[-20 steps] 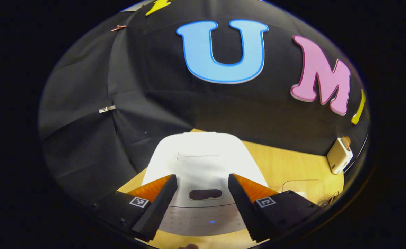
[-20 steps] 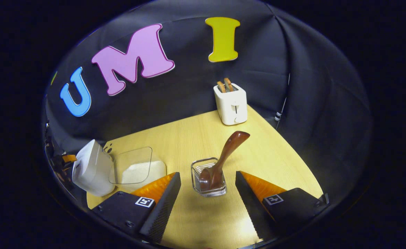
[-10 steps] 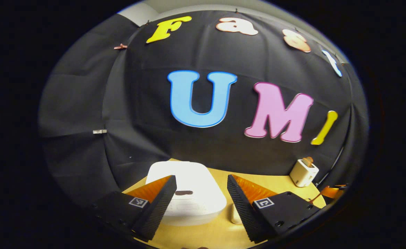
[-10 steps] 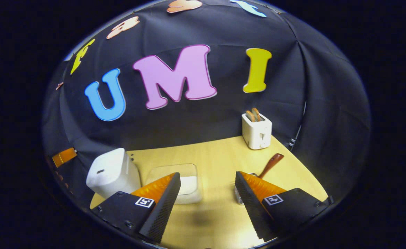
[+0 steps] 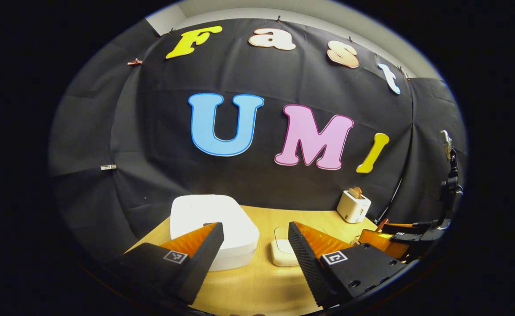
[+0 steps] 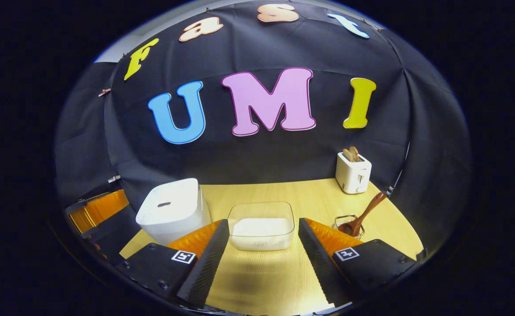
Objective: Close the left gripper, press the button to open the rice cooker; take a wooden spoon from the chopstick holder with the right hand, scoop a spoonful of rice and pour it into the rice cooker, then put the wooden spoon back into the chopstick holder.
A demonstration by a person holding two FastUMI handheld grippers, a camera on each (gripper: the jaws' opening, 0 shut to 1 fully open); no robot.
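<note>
The white rice cooker (image 6: 173, 209) stands on the left of the wooden table with its lid down; I also see the rice cooker (image 5: 215, 227) beyond my left gripper (image 5: 255, 256), which is open and empty. A clear box of white rice (image 6: 261, 226) sits mid-table, just beyond my open, empty right gripper (image 6: 264, 254). The wooden spoon (image 6: 362, 215) leans in the small glass chopstick holder (image 6: 344, 224) at the right. The rice box (image 5: 283, 252) shows between the left fingers. The other gripper (image 5: 397, 237) appears at the right edge of the left gripper view, and at the left edge of the right gripper view (image 6: 99, 208).
A white toaster (image 6: 353, 172) with two slices of toast stands at the back right near the cloth wall; the toaster (image 5: 353, 205) also shows in the left gripper view. The table (image 6: 266, 281) has bare wood in front of the rice box.
Both grippers have pulled back and risen away from the table. The cooker, rice box and spoon holder now look smaller and farther. Both stay open; the cooker lid is still down.
</note>
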